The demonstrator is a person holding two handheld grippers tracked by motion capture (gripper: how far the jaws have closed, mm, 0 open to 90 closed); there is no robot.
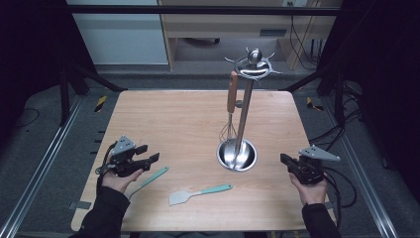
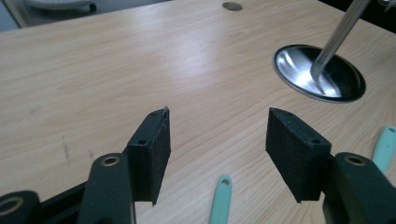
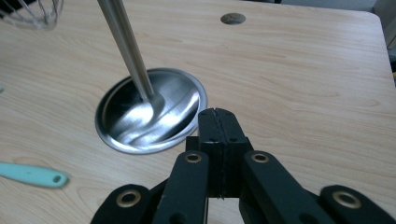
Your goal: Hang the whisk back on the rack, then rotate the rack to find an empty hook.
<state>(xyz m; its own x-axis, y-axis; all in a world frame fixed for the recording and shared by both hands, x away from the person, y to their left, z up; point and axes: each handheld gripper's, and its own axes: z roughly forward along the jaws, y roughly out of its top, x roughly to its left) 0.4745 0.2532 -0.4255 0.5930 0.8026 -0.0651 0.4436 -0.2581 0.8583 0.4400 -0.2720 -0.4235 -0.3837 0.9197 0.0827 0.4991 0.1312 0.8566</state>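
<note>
Flanking two teal utensils, perhaps spatulas (image 1: 199,193): left gripper (image 1: 148,153) spread, right gripper (image 1: 284,159) pressed together beside rack base (image 1: 236,154).

I see the utensil stand (image 1: 237,153) right of centre on the table (image 1: 163,114), whisk (image 1: 230,106) hanging on its left side. Spatula (image 1: 198,193) lies in front of the stand; second utensil (image 1: 148,179) left of it, just beside my left tongs (image 1: 148,153). Right tongs (image 1: 283,158) sit right of the stand's base.

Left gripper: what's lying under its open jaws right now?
Under the left gripper, bare table and the hole end of a teal utensil handle. The handle's lower end runs out of frame.
</note>
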